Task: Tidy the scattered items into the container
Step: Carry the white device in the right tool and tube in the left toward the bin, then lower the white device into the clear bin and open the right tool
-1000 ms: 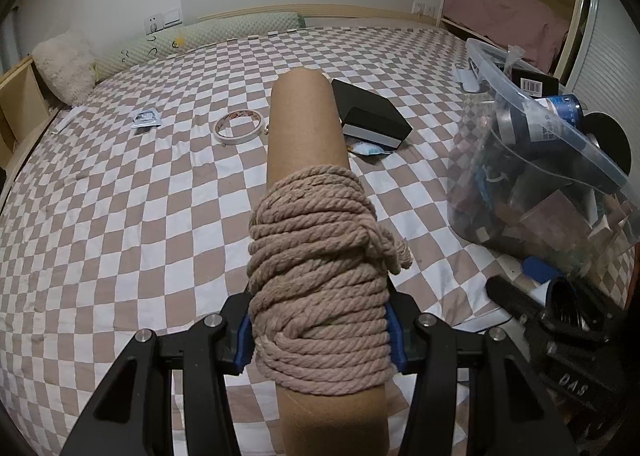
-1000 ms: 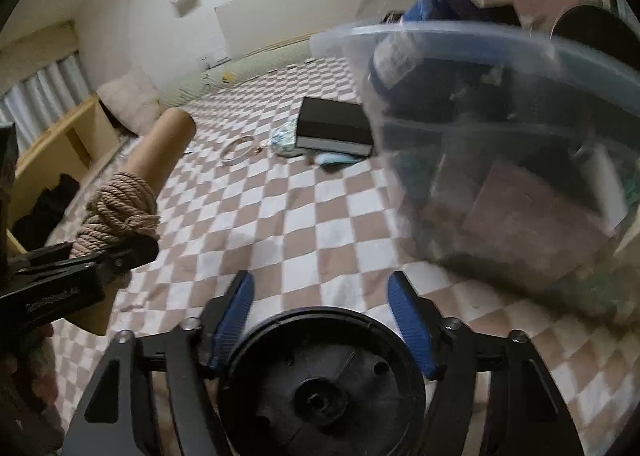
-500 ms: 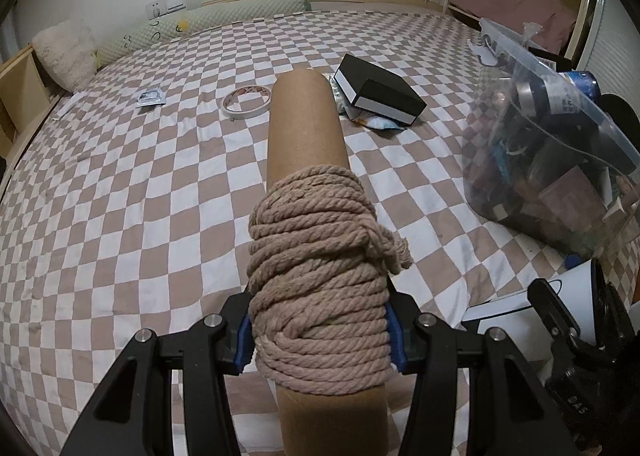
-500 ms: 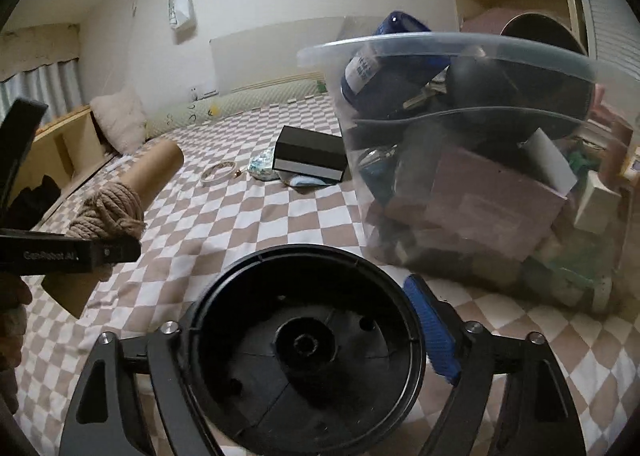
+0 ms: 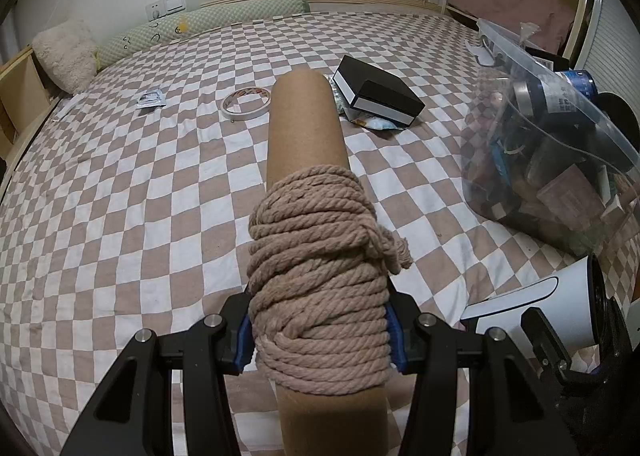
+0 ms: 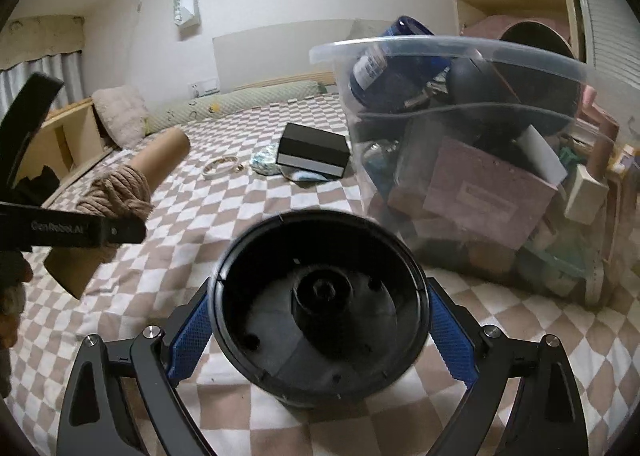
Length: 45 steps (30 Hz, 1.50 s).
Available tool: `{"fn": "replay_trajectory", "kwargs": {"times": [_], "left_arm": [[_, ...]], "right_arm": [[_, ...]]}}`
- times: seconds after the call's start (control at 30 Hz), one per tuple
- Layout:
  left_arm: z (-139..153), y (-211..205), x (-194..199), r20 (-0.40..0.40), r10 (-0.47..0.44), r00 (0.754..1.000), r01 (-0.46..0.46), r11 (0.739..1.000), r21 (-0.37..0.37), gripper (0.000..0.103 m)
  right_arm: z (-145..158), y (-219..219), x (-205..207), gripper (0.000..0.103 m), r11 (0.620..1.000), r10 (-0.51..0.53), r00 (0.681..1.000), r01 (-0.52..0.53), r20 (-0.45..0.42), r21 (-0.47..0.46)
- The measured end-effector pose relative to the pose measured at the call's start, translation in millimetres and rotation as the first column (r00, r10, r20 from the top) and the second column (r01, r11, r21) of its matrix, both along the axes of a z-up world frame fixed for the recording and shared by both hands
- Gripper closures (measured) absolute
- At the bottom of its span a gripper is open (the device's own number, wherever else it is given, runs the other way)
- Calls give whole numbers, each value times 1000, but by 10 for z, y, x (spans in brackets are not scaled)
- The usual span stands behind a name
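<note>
Over the bed (image 5: 120, 176), left gripper (image 5: 320, 332) apparently clamps the rope-wound tube (image 5: 306, 128).

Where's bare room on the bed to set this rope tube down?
The bed is bare left of the rope tube, from the tape roll and packet down to the near edge. It's crowded on the right: black box, full bin.

Right gripper's jaws spread wider; round object now loose between them.

Right gripper (image 6: 320, 340): jaws have just been opening; blue pads (image 6: 454, 340) now stand clear of the black-and-white round object (image 6: 320, 304), gaps visible both sides. Object sits farther forward and higher in the right wrist view than a second ago. In the left wrist view, clear container (image 5: 552, 160) has shifted slightly right and lower; object's white body (image 5: 532, 308) has come into sight.
</note>
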<state>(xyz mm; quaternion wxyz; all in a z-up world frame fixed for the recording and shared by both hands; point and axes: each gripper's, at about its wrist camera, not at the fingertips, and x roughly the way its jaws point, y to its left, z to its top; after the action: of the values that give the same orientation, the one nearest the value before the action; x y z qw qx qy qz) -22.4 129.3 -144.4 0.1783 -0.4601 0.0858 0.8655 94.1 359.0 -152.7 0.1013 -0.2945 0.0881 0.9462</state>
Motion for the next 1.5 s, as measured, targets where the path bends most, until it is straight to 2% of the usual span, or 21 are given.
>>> {"fn": "replay_trajectory", "kwargs": {"times": [0.27,0.33,0.37,0.4,0.43,0.67,0.83,1.0,1.27,1.4,1.5], "left_arm": [[-50,16,-38,4,1,1000,-1,1000,-11,52],[-65,31,-35,8,-3,1000,3,1000,-14,52],[-72,36,-36,8,-3,1000,3,1000,-16,52],[-77,40,-33,10,-4,1000,4,1000,-17,52],[-76,42,-33,10,-4,1000,4,1000,-16,52],[-2,52,-40,-3,-7,1000,7,1000,0,52],[124,98,-20,-27,-29,999,30,999,11,52],[307,190,6,-49,-58,997,59,998,26,52],[647,401,112,-109,-111,988,117,992,51,52],[824,523,177,-152,-145,978,155,986,56,52],[968,641,215,-180,-171,969,185,981,62,52]], "right_arm": [[-70,-32,41,8,1000,-24,999,24,40,11],[-75,-39,16,19,1000,-26,998,25,61,17],[-76,-45,5,21,1000,-24,997,23,71,18],[-73,-54,0,30,1000,-18,997,17,78,17],[-65,-63,-8,32,1000,-13,996,12,87,16],[62,-60,-86,34,1000,4,989,-2,151,-13],[210,13,-75,35,999,-10,988,17,153,-42],[512,106,-17,35,999,-5,992,11,127,-48],[1167,266,193,35,997,69,995,-71,67,32],[1552,564,306,35,997,78,997,-78,0,24],[1783,861,368,35,999,42,998,-41,-53,22]]}}
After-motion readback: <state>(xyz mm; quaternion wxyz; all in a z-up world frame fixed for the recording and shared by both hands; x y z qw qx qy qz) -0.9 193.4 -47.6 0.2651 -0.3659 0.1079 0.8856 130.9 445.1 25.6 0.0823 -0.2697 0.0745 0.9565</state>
